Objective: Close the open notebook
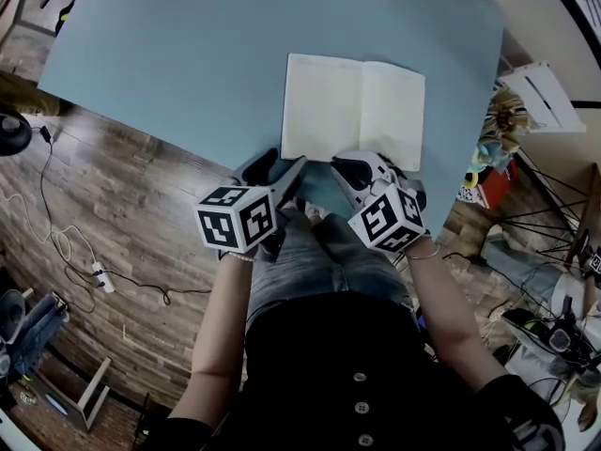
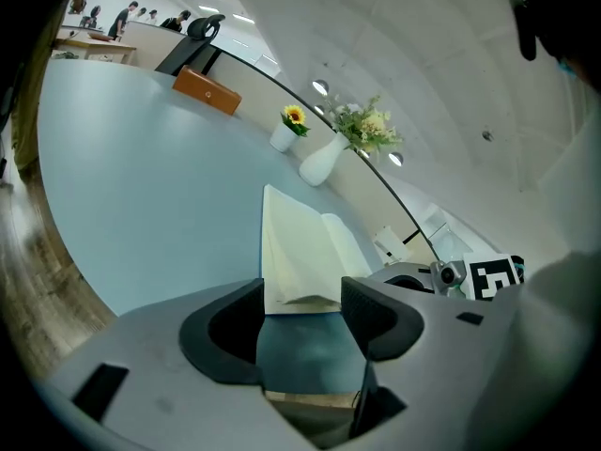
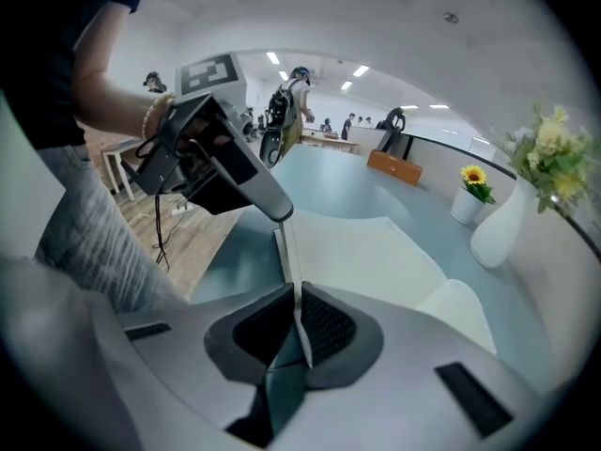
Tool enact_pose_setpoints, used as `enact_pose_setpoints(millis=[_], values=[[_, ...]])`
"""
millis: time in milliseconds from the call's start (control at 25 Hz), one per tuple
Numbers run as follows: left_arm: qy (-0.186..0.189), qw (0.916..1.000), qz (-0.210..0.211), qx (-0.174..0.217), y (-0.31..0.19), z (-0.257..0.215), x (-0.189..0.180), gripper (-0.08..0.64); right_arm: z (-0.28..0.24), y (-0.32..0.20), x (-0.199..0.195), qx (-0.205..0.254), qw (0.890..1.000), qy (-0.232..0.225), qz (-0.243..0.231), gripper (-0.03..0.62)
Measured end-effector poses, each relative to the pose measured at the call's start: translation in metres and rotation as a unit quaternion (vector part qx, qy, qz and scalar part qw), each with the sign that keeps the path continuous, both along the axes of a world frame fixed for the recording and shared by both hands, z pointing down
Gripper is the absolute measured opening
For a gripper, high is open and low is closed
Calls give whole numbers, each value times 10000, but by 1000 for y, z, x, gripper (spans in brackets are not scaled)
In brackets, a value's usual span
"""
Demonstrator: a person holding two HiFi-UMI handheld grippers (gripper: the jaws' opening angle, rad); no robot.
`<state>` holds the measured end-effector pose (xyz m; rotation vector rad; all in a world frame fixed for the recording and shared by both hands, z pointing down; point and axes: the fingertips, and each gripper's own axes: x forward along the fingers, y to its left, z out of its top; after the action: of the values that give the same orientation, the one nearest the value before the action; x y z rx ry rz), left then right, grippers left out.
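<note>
An open notebook (image 1: 352, 111) with blank cream pages lies flat on the blue table (image 1: 169, 64), close to its near edge. My left gripper (image 1: 280, 165) stands open at the notebook's near left corner. In the left gripper view that corner (image 2: 300, 294) sits just past the tips of the left gripper (image 2: 302, 299), with clear room on both sides. My right gripper (image 1: 368, 165) is at the near edge by the spine. In the right gripper view the right gripper (image 3: 298, 303) is shut on a thin edge of the notebook (image 3: 357, 252), which runs between the pads.
A white vase (image 2: 324, 163) with flowers, a small sunflower pot (image 2: 285, 134) and an orange box (image 2: 207, 92) stand along the table's far side. The table's near edge is right under both grippers, against my legs. Cables lie on the wooden floor (image 1: 94, 214).
</note>
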<state>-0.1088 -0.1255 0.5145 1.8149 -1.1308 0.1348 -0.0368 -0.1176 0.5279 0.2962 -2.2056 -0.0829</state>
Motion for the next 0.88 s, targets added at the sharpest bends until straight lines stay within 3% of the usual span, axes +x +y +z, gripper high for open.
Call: enact_pose_setpoints(millis=[240,400,880], values=[[-148,9998,73,74,1,-1,1,235,6,3,-1,396,9977,401,-381,43],[-202,9997,87,115,1,-2,-1,235,11,5,-1,373,9946,693,-676,112],[-222,9996,62,181,5,-5,-3,235,13,-4,1,700,9817,1228,-1277,143]])
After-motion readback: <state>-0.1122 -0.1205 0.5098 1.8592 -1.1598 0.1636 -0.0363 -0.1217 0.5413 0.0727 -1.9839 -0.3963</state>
